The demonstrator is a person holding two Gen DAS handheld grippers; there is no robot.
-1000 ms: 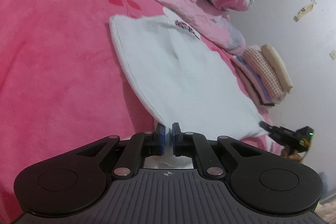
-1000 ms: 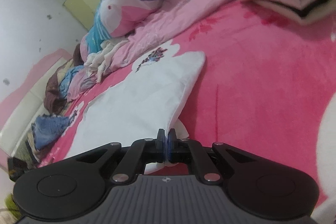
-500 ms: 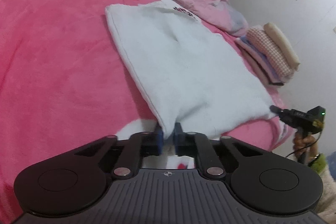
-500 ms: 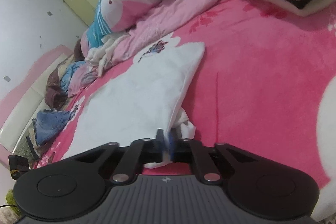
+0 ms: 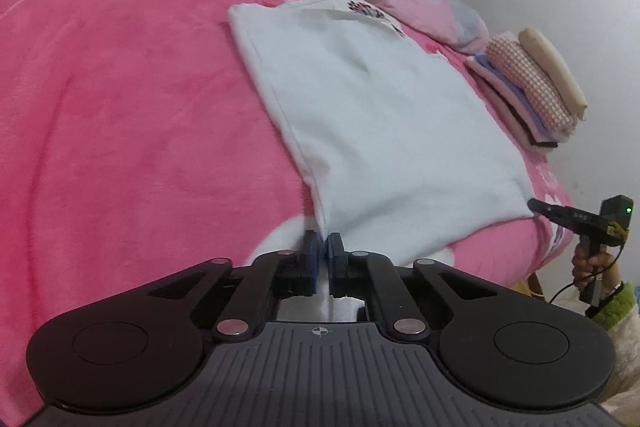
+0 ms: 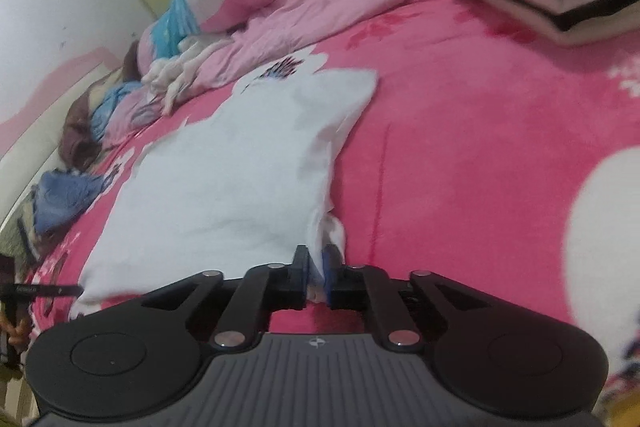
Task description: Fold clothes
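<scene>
Pinching the near corners of the white garment [image 5: 384, 131], left gripper [image 5: 323, 247] and right gripper [image 6: 315, 259] held it flat on the pink blanket [image 5: 120, 115], fold incomplete, a folded stack [image 5: 532, 91] far right.

White garment [image 5: 372, 131]: plain, soft fabric, folded to rough rectangle, lying mostly flat on pink floral blanket. Seam along left edge; faint crease near centre. Two near corners lifted off bed, each pinched; fabric bunched w/ loose layers at right-hand near corner [image 6: 326, 227]. Far edge lies just beside flower print. Garment type can't be told.
</scene>
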